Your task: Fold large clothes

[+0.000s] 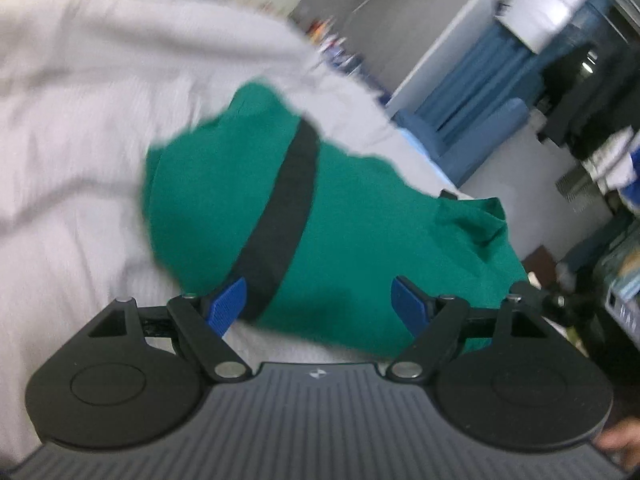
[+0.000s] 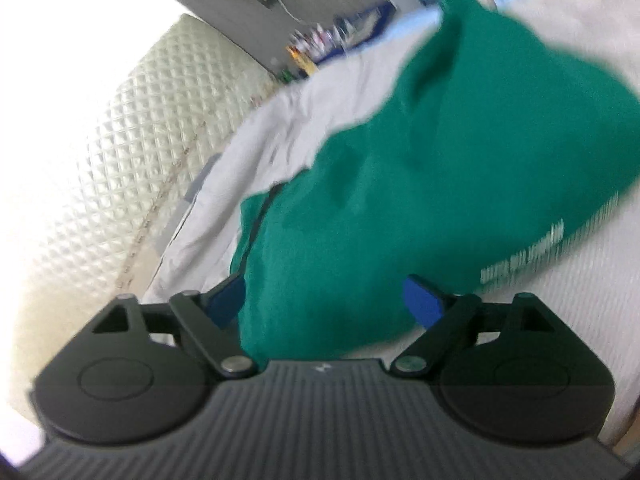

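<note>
A green garment (image 1: 360, 232) with a black band (image 1: 286, 208) lies bunched on a bed's white sheet (image 1: 72, 168). My left gripper (image 1: 320, 302) hovers just above its near edge, jaws wide apart, blue pads (image 1: 229, 303) clear of the cloth. In the right wrist view the same green garment (image 2: 420, 184) shows white lettering (image 2: 532, 256) near its edge. My right gripper (image 2: 326, 304) stands open over the near part of the cloth, nothing pinched between its pads (image 2: 424, 304). Both views are blurred.
A quilted cream headboard (image 2: 120, 152) rises left of the bed. Beyond the bed's far side stand a blue armchair (image 1: 480, 136), blue curtains (image 1: 480, 76) and dark shelves with clutter (image 1: 608, 160). A hand (image 1: 620, 436) shows at the lower right.
</note>
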Tool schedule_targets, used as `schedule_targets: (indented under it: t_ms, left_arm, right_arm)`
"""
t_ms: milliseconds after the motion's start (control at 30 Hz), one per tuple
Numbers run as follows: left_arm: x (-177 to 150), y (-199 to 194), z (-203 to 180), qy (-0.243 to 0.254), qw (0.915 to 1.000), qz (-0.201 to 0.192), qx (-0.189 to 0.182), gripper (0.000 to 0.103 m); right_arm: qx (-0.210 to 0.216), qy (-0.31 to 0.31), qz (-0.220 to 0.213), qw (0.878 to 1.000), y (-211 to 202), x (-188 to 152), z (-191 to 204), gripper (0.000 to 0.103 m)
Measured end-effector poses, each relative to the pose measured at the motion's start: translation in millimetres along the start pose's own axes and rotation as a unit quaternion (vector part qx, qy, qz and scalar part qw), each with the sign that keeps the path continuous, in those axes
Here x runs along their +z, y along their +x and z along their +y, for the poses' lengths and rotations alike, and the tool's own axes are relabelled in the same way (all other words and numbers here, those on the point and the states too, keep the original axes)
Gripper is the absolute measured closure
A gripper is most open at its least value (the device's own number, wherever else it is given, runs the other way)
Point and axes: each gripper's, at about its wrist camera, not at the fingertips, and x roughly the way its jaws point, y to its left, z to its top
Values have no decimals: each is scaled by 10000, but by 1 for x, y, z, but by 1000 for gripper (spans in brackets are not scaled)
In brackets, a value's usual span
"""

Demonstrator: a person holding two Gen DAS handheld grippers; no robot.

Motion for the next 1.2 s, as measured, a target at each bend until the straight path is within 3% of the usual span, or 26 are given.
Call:
schedule_targets:
  t_ms: [67,233,367,400,500,600,767,933,1067,1133,1200]
  left_arm:
    - [1,9,14,-484,9984,233,-197,20]
    - [-2,34,47,-1570,9828,663,-712,19]
    - [-6,54,68,-2213,9667,857,-957,18]
    - [-6,58,69,-2209,9668,864,-954,18]
    - [-3,73,74,-2308,9660,827,-823,13]
    - [-3,82,80,-2606,9566,721,-1088,13]
    - [-1,76,82,-2716,9492,397,-1541,14]
    - [0,64,71,-2461,9501,148,-1910,14]
    - [-5,77,84,-2796,9445,404,-1679,14]
    - [-6,84,92,-3085,9350,462,-1688,14]
    - [-4,87,96,-3200,9299,450,-1755,14]
  right_arm:
    - [22,366,195,9991,10,0,-10,14]
    - [30,1553,333,9873,27,1,-45,13]
    - [1,2793,431,9592,42,-5,-79,11]
    - [98,3008,493,9524,47,-5,-84,11]
    - [125,3111,393,9495,53,-3,-84,11]
    - [56,3011,49,9536,50,3,-80,11]
    - [423,3440,-327,9374,36,3,-89,10]
    - [681,3019,-470,9497,31,8,-74,10]
    - [364,3106,-323,9493,41,8,-78,10]
    - [-10,3198,-297,9470,44,6,-84,10]
    - [10,3251,-333,9451,46,6,-88,10]
